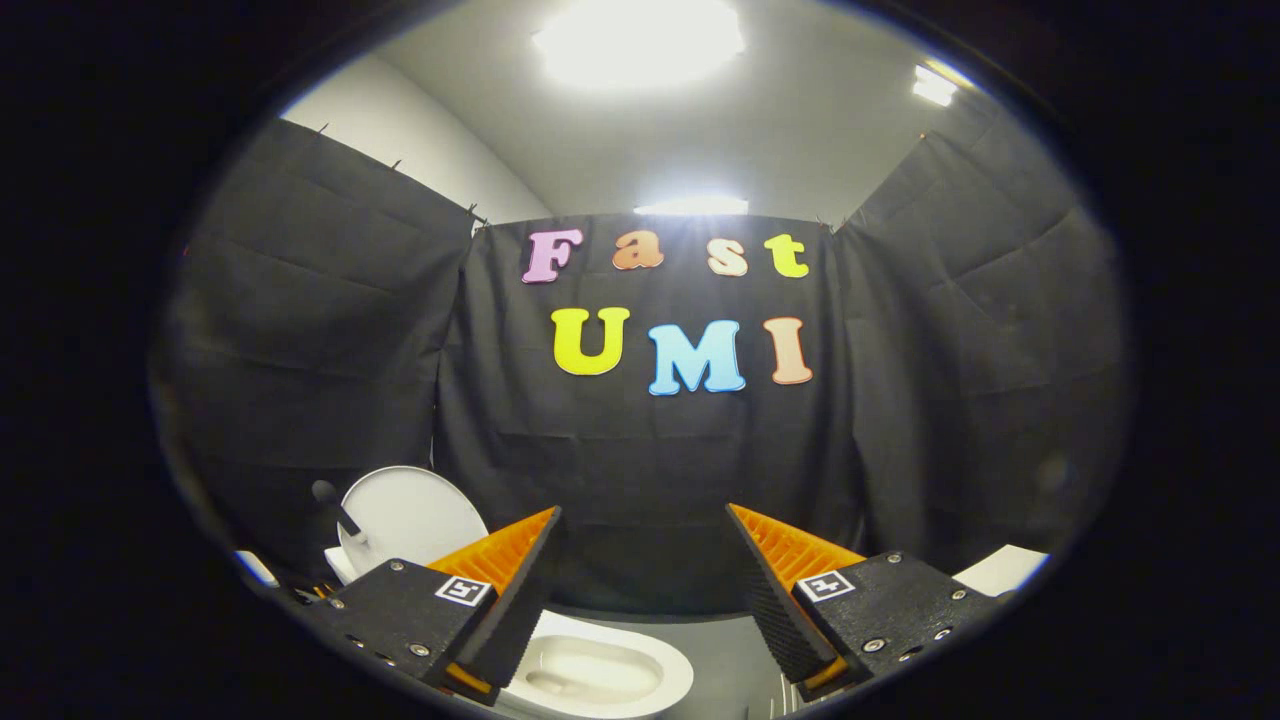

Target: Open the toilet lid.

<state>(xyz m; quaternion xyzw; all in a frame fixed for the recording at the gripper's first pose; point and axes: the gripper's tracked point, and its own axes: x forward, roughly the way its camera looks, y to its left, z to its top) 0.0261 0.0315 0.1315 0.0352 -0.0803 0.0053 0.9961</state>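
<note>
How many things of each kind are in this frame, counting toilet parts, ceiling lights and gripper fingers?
Toilet lid, raised: 1
Toilet bowl, uncovered: 1
Ceiling lights: 3
Fingers of the gripper, spread apart with nothing between them: 2
Total: 7

Cloth-walled booth (300, 300) with toilet (600, 675)

My one view rides on the hand-held gripper (645, 590) and looks forward along its two fingers, which stand apart with nothing between them. It faces the booth's black cloth wall (640, 450) roughly level, tipped up enough to catch the ceiling lights (640, 40). The toilet (600, 675) sits close below, between and left of the fingers.
</note>
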